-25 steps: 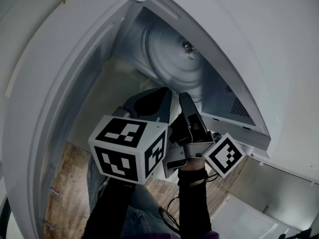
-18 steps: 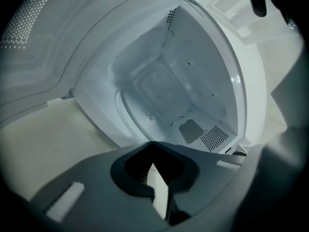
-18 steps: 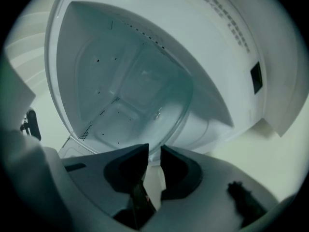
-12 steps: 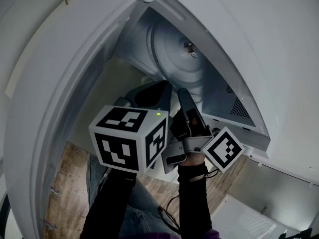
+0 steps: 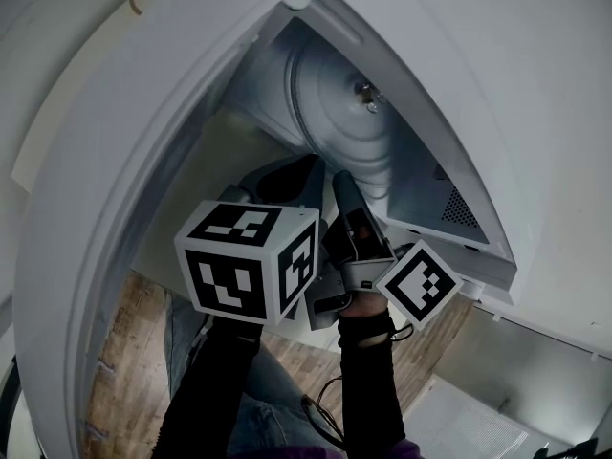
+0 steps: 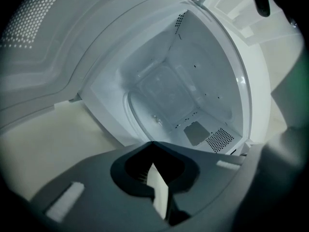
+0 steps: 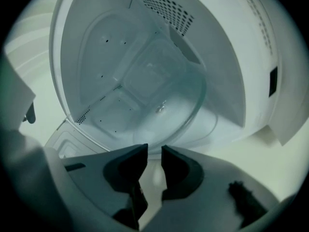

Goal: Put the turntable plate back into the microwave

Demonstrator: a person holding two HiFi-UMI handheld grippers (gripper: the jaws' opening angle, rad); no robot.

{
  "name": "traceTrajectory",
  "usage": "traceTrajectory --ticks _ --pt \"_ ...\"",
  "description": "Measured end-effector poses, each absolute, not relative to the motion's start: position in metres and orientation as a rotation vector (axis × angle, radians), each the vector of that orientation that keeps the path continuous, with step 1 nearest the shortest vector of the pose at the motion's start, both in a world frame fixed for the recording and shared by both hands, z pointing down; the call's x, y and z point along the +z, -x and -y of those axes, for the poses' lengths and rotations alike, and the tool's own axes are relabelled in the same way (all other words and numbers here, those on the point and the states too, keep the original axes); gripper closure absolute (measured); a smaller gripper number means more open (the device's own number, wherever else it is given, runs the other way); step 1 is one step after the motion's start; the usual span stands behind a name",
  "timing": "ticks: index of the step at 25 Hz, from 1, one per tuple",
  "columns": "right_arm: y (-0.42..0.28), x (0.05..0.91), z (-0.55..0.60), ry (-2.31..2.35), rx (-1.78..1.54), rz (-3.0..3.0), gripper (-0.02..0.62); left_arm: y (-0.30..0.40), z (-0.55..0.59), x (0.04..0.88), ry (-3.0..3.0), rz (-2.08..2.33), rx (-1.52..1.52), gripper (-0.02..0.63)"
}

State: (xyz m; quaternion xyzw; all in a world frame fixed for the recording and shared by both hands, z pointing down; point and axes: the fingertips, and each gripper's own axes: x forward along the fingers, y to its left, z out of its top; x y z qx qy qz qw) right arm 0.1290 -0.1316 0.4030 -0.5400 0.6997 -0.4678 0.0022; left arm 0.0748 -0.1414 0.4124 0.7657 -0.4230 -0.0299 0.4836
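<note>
Plate may sit crooked
Our right hand-held gripper (image 7: 153, 149) opens, empty, by the near rim of the turntable plate (image 7: 159, 105); left hand-held gripper (image 6: 152, 144) pressed together. Off-centre, it could wobble.

Looks like a home kitchen to me: white microwave (image 5: 421, 185) on pale countertop (image 5: 191, 199), wood-plank floor (image 5: 120, 352).

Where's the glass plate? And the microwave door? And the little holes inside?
glass plate (image 7: 163, 108): right gripper view, its shiny centre hub.
microwave door (image 5: 115, 180): head view, middle of its white panel.
little holes (image 6: 219, 139): left gripper view, middle of the dotted vent patch.
</note>
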Motion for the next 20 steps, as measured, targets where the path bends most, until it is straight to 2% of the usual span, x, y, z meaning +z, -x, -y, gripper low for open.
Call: traceTrajectory --ticks 12,17,20 --pt "-0.125 0.400 0.102 1.779 -1.461 -2.255 0.502 -0.052 0.118 0.420 -1.804 1.150 0.024 0.600" --pt "-0.107 0.364 0.076 1.779 -1.248 -2.488 0.504 -0.042 0.086 0.390 -1.891 1.178 0.077 0.600" --pt "-0.100 0.333 0.061 1.783 -1.109 -2.588 0.550 -0.042 0.071 0.351 -2.004 1.201 0.080 0.600"
